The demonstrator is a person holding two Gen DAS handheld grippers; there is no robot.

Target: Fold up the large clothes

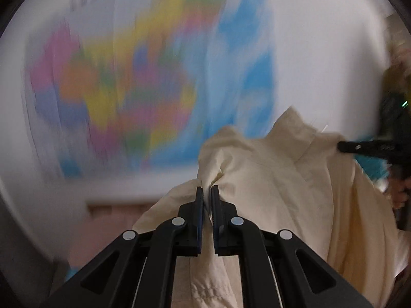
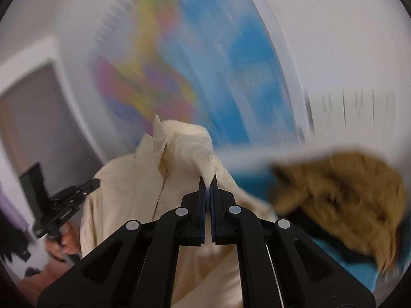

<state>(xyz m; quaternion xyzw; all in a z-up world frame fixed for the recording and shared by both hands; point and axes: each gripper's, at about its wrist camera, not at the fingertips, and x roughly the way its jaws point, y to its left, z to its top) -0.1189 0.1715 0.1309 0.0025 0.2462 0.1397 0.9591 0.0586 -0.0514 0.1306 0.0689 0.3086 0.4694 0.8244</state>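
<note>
Blurred colour map, white wall

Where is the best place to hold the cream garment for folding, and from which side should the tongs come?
Probably at its upper edge, one pinch on either side of the collar, as now: the left tongs and right tongs are each shut on a bunch of the cream garment there, coming from the person's side. Held so, the cloth hangs down freely between and below them, which should help to lay it flat.

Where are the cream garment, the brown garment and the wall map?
cream garment (image 1: 277,179): left wrist view, bunched upper fabric.
brown garment (image 2: 346,195): right wrist view, middle of heap.
wall map (image 1: 143,77): left wrist view, coloured centre.
</note>
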